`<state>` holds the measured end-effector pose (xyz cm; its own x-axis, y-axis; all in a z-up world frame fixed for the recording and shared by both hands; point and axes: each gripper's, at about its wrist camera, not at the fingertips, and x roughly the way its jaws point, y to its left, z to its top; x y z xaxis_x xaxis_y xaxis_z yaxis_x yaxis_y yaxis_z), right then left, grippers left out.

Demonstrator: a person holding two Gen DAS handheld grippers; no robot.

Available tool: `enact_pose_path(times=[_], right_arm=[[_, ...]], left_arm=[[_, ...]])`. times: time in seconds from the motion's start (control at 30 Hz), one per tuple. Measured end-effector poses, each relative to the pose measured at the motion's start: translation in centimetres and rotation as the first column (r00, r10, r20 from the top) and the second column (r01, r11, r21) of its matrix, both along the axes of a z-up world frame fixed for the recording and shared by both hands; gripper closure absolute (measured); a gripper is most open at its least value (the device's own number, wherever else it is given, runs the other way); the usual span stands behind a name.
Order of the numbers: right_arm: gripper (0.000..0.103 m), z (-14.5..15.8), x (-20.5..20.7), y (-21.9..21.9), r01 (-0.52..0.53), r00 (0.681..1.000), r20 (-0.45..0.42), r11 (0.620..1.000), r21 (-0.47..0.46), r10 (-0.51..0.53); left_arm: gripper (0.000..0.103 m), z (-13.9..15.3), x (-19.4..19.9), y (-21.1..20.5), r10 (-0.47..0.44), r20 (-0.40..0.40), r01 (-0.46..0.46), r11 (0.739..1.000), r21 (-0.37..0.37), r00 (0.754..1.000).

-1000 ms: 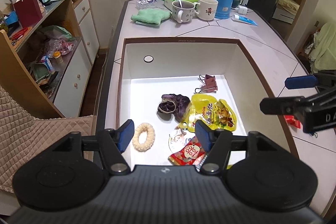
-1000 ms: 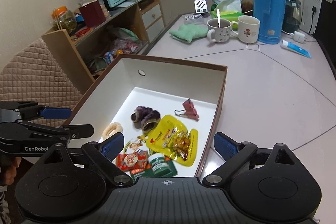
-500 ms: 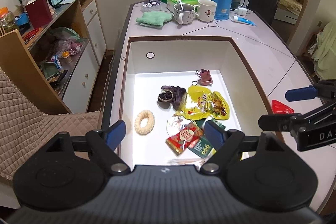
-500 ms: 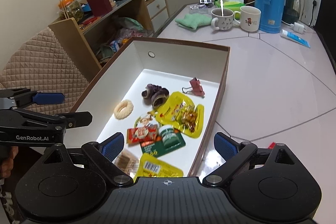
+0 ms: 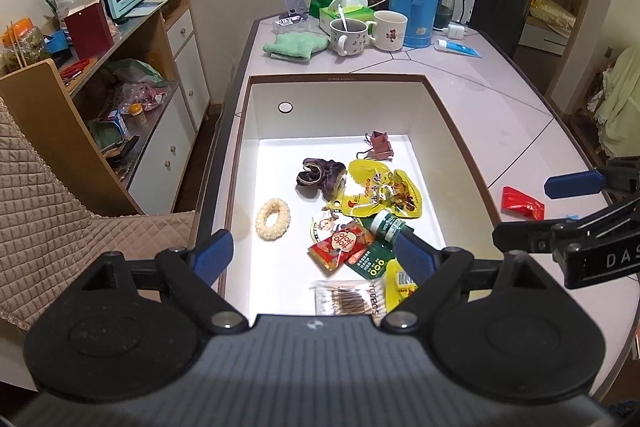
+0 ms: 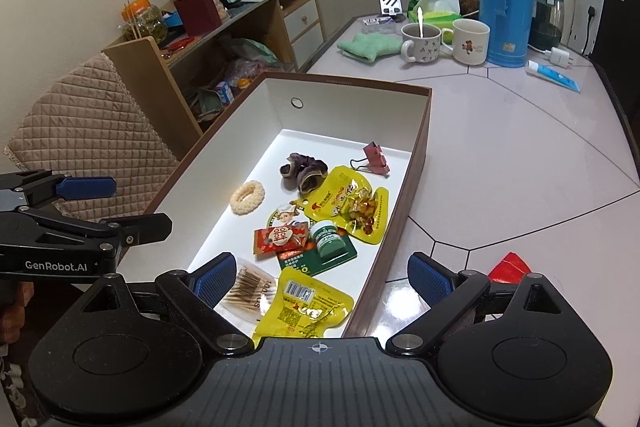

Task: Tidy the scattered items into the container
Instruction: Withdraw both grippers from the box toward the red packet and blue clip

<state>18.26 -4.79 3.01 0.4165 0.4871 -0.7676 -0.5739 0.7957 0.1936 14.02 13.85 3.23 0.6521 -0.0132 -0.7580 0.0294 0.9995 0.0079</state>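
One item remains outside: the red packet (image 5: 522,203) lies on the table (image 5: 500,115), just right of the box (image 5: 336,78). Since a second ago both views have pulled back, and the swab pack (image 5: 346,301) and yellow pouch (image 6: 304,305) at the near end now show. Your left tool (image 5: 310,253) is opening with nothing between its jaws, so its drop looks done. Your right tool (image 6: 322,277) stands wide apart, empty, with the packet beside its right finger. Take that next.
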Motion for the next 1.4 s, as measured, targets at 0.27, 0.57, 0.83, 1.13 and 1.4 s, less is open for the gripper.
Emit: enact_pose_path(times=[0.27, 0.57, 0.83, 1.13, 1.4], right_arm=[[0.008, 0.4, -1.6, -0.6, -0.002, 1.000, 0.004, 1.000, -0.007, 0.002], [0.008, 0.2, -3.2, -1.0, -0.016, 1.000, -0.003, 1.000, -0.012, 0.016], [0.008, -0.3, -4.4, -1.3, -0.035, 0.999, -0.020, 0.999, -0.017, 0.034], [0.008, -0.9, -5.5, -2.0, -0.053, 0.998, -0.035, 0.998, -0.024, 0.052], [0.008, -1.2, -6.1, -3.1, -0.073, 0.996, -0.044, 0.997, -0.028, 0.072]], left_arm=[[0.014, 0.2, -1.7, -0.6, 0.001, 0.005, -0.001, 1.000, 0.006, 1.000], [0.013, 0.2, -3.4, -1.1, 0.006, -0.001, -0.006, 1.000, 0.013, 1.000], [0.013, -0.1, -4.7, -1.5, 0.009, -0.014, -0.009, 1.000, 0.018, 1.000], [0.011, -0.5, -6.3, -2.2, 0.022, -0.030, -0.021, 1.000, 0.022, 0.999], [0.011, -0.9, -7.3, -3.3, 0.035, -0.047, -0.034, 0.999, 0.024, 0.998]])
